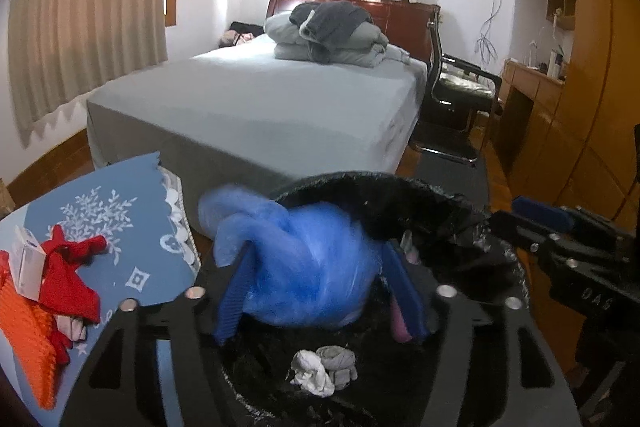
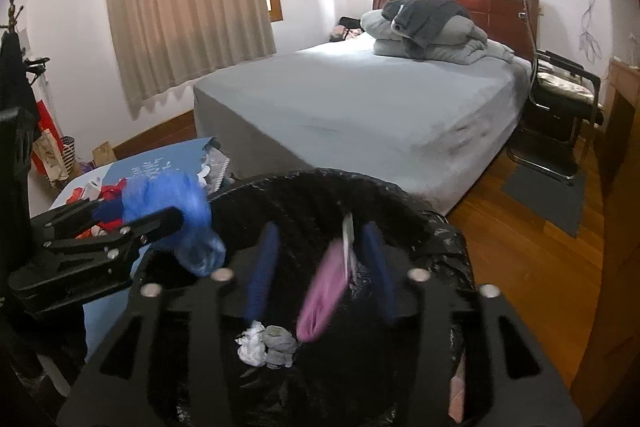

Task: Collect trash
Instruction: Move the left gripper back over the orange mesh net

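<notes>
A black-lined trash bin (image 1: 384, 187) (image 2: 320, 187) stands below both grippers, with crumpled white and grey tissues (image 1: 324, 371) (image 2: 268, 347) at its bottom. My left gripper (image 1: 320, 299) holds a blue plastic bag (image 1: 304, 267) between its fingers, over the bin's left rim; it also shows in the right wrist view (image 2: 168, 203). My right gripper (image 2: 320, 279) is open over the bin. A pink wrapper (image 2: 324, 291) hangs blurred between its fingers, apart from them; it also shows in the left wrist view (image 1: 400, 319).
A blue-cloth table (image 1: 132, 227) at the left holds red fabric (image 1: 72, 267), an orange item (image 1: 24, 327) and a small white box (image 1: 28, 267). A grey bed (image 1: 260, 99) is behind, a black chair (image 1: 456, 95) and wooden cabinets (image 1: 568, 107) at right.
</notes>
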Motion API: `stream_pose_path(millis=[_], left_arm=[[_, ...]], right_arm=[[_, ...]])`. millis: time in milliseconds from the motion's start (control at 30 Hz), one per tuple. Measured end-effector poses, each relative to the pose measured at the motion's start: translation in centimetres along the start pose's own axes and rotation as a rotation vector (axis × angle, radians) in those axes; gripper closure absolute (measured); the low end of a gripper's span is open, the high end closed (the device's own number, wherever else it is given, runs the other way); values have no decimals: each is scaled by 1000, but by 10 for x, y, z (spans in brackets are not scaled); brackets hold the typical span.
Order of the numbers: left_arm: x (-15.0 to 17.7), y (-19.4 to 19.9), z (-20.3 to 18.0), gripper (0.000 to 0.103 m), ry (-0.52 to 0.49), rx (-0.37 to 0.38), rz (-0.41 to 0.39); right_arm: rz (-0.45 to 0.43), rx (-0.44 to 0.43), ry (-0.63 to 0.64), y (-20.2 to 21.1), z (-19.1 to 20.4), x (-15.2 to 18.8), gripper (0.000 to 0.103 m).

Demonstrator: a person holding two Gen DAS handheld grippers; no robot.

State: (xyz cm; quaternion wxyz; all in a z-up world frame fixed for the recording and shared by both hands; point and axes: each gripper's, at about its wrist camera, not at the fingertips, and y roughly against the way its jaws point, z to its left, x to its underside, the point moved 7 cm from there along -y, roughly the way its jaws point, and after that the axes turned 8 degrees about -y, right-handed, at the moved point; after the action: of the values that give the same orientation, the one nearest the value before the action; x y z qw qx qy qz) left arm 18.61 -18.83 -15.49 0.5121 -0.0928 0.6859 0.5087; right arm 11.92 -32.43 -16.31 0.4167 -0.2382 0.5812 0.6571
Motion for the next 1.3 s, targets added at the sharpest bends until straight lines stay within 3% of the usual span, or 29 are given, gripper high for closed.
stream_pose_path(millis=[167,267,667,1000,1300], left_arm=[[4,6,7,20,8,-21,-5],[5,12,17,19,18,-39,-9],[26,66,94,14,88,-241,-47],[68,108,168,14,182,-436,-28],[112,131,238,14,288,-562,21]], right_arm=[[-27,26,3,3,1,-3,18],[-46,26,1,7,5,-6,12],[-56,-29,-2,7,46,-14,7],[-19,-150,74,-21,130,-8,7],[-4,-246,158,-49,212,-9,7]])
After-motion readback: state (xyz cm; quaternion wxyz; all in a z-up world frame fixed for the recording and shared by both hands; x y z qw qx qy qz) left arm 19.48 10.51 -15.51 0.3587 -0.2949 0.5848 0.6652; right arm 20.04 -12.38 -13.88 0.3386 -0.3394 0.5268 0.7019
